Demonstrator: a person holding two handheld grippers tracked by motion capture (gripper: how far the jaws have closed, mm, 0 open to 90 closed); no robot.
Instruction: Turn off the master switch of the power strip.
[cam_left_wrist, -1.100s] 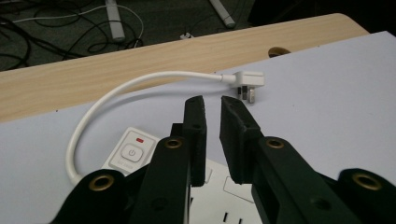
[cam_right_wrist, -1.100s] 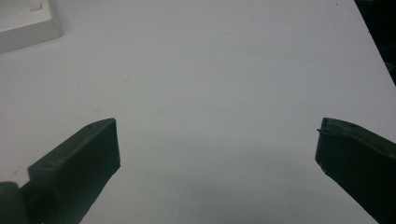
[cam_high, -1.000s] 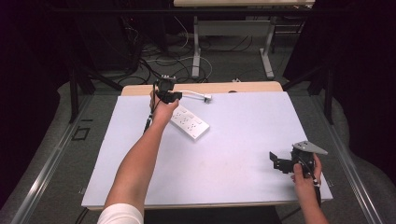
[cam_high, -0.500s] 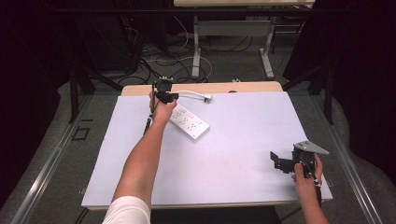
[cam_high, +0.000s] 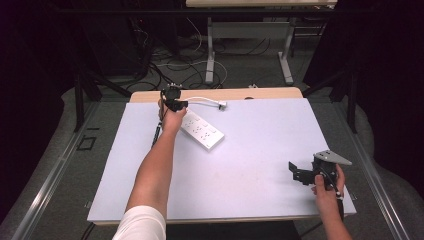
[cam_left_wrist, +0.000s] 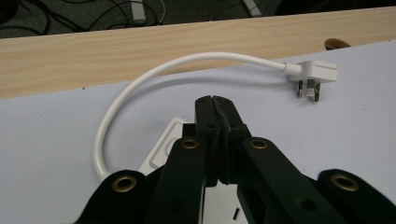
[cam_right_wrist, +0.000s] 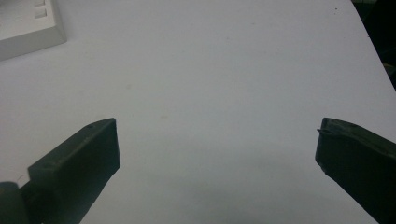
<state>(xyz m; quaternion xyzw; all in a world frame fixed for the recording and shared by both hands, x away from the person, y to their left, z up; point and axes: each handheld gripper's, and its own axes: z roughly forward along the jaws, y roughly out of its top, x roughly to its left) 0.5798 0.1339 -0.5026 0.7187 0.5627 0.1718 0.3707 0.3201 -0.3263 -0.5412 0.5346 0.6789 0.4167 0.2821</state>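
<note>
Left gripper fingers clenched empty, hovering over white plastic power strip lying at bench far-left; its white cable untouched; right gripper fingers released, waiting; grasping not begun

Power strip white, with small dark socket slots; its short cord white, plug white with metal-grey pins. Counter top pale lavender-white, plain, no pattern; far edge strip light wood grain, tan. Left tongs matte black, brass-coloured rivets on the linkage arms. Right tongs black, grey three-cornered plate on top. Person's sleeve white. Floor grey-green with black and white cables across it; table legs beyond light grey; surroundings black
</note>
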